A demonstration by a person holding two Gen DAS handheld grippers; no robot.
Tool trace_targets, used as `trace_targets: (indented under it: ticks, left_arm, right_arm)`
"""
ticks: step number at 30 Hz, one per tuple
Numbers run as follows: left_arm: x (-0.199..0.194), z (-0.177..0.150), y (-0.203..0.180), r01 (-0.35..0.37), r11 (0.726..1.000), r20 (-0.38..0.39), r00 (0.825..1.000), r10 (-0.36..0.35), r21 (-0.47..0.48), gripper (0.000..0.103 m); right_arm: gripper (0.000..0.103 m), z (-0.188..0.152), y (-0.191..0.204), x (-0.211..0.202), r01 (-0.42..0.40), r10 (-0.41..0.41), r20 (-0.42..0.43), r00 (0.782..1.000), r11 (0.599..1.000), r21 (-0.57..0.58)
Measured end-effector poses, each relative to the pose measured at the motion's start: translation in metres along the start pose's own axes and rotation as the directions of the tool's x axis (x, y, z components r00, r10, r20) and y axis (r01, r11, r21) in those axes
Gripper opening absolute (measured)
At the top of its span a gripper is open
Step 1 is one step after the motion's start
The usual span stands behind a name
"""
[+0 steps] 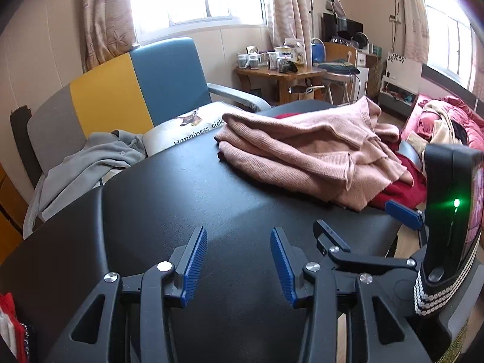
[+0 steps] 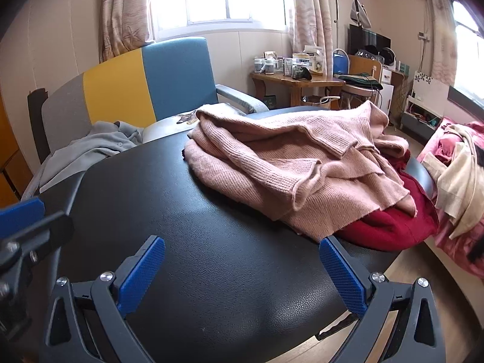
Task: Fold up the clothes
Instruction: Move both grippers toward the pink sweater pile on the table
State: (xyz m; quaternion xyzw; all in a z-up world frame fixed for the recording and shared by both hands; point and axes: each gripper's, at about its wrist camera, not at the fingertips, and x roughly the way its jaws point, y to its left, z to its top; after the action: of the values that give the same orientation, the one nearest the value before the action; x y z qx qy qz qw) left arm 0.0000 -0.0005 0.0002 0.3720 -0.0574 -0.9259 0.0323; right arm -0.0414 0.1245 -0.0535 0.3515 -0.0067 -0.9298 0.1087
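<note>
Fingers of both the left gripper (image 1: 239, 264) and right gripper (image 2: 242, 275) stand spread, holding nothing, over the near black surface (image 2: 211, 242). Pink sweater (image 2: 290, 166) lies loosely layered far right atop a red garment (image 2: 390, 224); a grab there risks catching both layers.

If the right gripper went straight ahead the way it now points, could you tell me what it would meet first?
Most likely the crumpled pink knitted sweater on the black leather-look table. The open right gripper has only bare tabletop before it until then, though depth is uncertain.
</note>
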Motion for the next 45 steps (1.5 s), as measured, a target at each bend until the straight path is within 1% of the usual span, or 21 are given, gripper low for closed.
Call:
trace_targets:
  ticks: [3,5,6,7,14,19,21,24,26,28,30,31,34,38,40,42,44,45]
  left_arm:
    - [0.000,-0.001,0.003,-0.003,1.000,-0.001,1.000,0.003,-0.018,0.045]
    - [0.001,-0.019,0.004,0.009,0.999,0.017,1.000,-0.008,-0.035,0.045]
    - [0.006,-0.018,0.007,0.014,0.999,-0.014,1.000,-0.015,-0.041,0.045]
    - [0.015,-0.011,0.012,0.021,0.999,-0.068,0.997,-0.024,-0.043,0.045]
    - [0.036,-0.028,0.033,0.004,0.995,-0.118,0.993,-0.015,-0.097,0.045]
    - [0.053,-0.042,0.051,-0.018,0.993,-0.150,0.989,0.000,-0.117,0.045]
    - [0.065,-0.049,0.055,-0.045,0.993,-0.175,0.984,0.026,-0.106,0.045]
    - [0.084,-0.062,0.067,-0.039,0.991,-0.224,0.974,0.009,-0.129,0.045]
    - [0.094,-0.070,0.074,-0.033,0.989,-0.246,0.969,-0.004,-0.146,0.045]
    - [0.103,-0.077,0.081,-0.026,0.986,-0.267,0.963,-0.019,-0.165,0.045]
    - [0.111,-0.084,0.089,-0.020,0.981,-0.291,0.956,-0.038,-0.193,0.045]
    - [0.114,-0.087,0.091,-0.015,0.978,-0.298,0.953,-0.048,-0.208,0.045]
    - [0.115,-0.089,0.095,-0.012,0.976,-0.274,0.960,-0.049,-0.217,0.045]
    - [0.114,-0.093,0.098,0.010,0.973,-0.255,0.964,-0.070,-0.229,0.052]
    - [0.114,-0.095,0.096,0.030,0.974,-0.242,0.966,-0.086,-0.224,0.060]
    - [0.113,-0.096,0.094,0.044,0.976,-0.233,0.968,-0.095,-0.215,0.070]
    - [0.113,-0.097,0.091,0.049,0.978,-0.226,0.969,-0.096,-0.204,0.071]
    - [0.117,-0.093,0.091,0.049,0.977,-0.224,0.970,-0.096,-0.207,0.072]
  right_arm:
    - [0.103,-0.002,0.002,0.004,0.003,-0.003,-0.008,1.000,1.000,-0.011]
    - [0.103,-0.004,0.004,0.006,0.005,-0.005,-0.014,1.000,1.000,-0.019]
    - [0.103,-0.005,0.005,0.007,0.005,-0.006,-0.016,1.000,1.000,-0.022]
    - [0.103,-0.005,0.006,0.009,0.006,-0.006,-0.019,1.000,1.000,-0.026]
    - [0.103,-0.016,0.008,0.017,-0.015,0.013,-0.043,0.999,0.999,-0.037]
    - [0.103,-0.023,-0.004,0.025,-0.036,0.037,-0.070,0.997,0.999,0.017]
    - [0.103,-0.026,-0.008,0.025,-0.060,0.062,-0.066,0.996,0.997,0.039]
    - [0.103,-0.028,-0.019,0.027,-0.159,0.168,-0.062,0.984,0.980,0.120]
    - [0.103,-0.027,-0.028,0.030,-0.222,0.234,-0.048,0.971,0.958,0.179]
    - [0.103,-0.022,-0.042,0.034,-0.276,0.292,-0.024,0.956,0.924,0.264]
    - [0.103,-0.012,-0.052,0.036,-0.281,0.293,0.006,0.956,0.913,0.297]
    - [0.103,-0.005,-0.056,0.038,-0.286,0.291,0.024,0.956,0.913,0.290]
    - [0.101,0.015,-0.062,0.043,-0.237,0.233,0.045,0.971,0.937,0.255]
    - [0.088,0.041,-0.070,0.051,-0.170,0.157,0.076,0.985,0.963,0.209]
    - [0.083,0.058,-0.074,0.061,-0.154,0.143,0.071,0.987,0.971,0.185]
    - [0.083,0.072,-0.072,0.076,-0.152,0.147,0.045,0.988,0.977,0.149]
    - [0.083,0.082,-0.068,0.094,-0.131,0.130,0.016,0.991,0.985,0.109]
    - [0.083,0.087,-0.071,0.101,-0.117,0.117,0.006,0.993,0.987,0.113]
